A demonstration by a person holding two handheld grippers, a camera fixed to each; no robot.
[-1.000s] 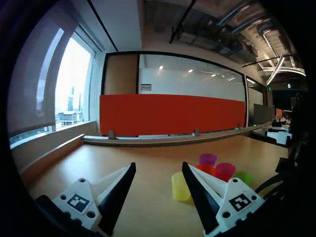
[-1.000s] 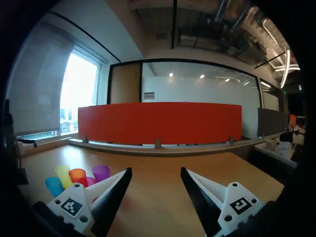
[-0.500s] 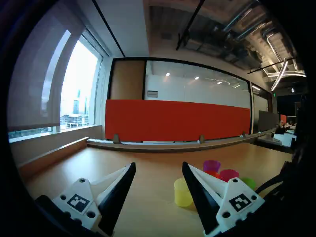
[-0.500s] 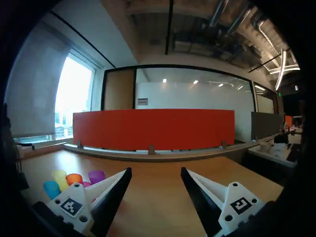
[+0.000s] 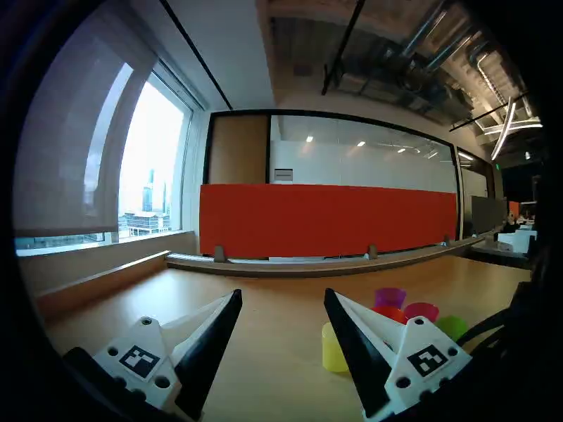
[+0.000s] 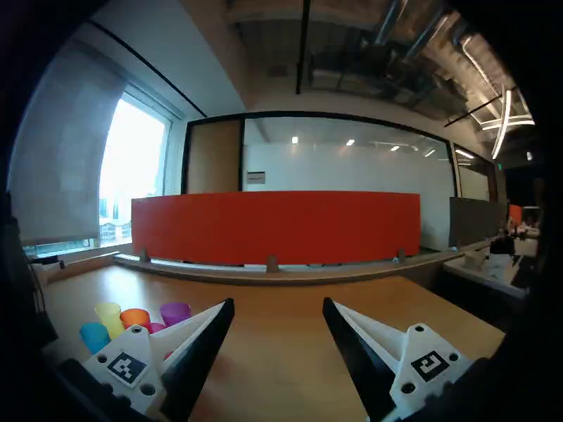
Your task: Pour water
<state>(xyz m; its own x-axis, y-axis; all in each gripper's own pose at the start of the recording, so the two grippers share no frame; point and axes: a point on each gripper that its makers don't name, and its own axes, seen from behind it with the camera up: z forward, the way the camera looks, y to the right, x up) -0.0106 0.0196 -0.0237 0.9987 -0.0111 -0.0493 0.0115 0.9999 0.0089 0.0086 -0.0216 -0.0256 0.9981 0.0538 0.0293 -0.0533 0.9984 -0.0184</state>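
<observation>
Several small coloured plastic cups stand grouped on a wooden table. In the left gripper view a yellow cup [image 5: 332, 348] sits just behind my right finger, with purple [image 5: 390, 296], pink [image 5: 421, 310] and green [image 5: 452, 326] cups beyond. My left gripper [image 5: 281, 299] is open and holds nothing. In the right gripper view the cups sit at the lower left: blue [image 6: 93, 336], yellow [image 6: 108, 315], orange [image 6: 135, 318] and purple [image 6: 175, 312]. My right gripper [image 6: 279, 307] is open over bare table, to the right of the cups.
The wooden table [image 6: 281, 337] runs back to a low ledge and an orange partition panel [image 5: 327, 220]. A large window [image 5: 148, 186] lies on the left. Another desk with white items [image 6: 492, 264] stands at the far right.
Both views have tilted and dropped slightly toward the table, so the cups sit lower in frame. In the left gripper view the yellow cup is now more hidden behind the right finger.
</observation>
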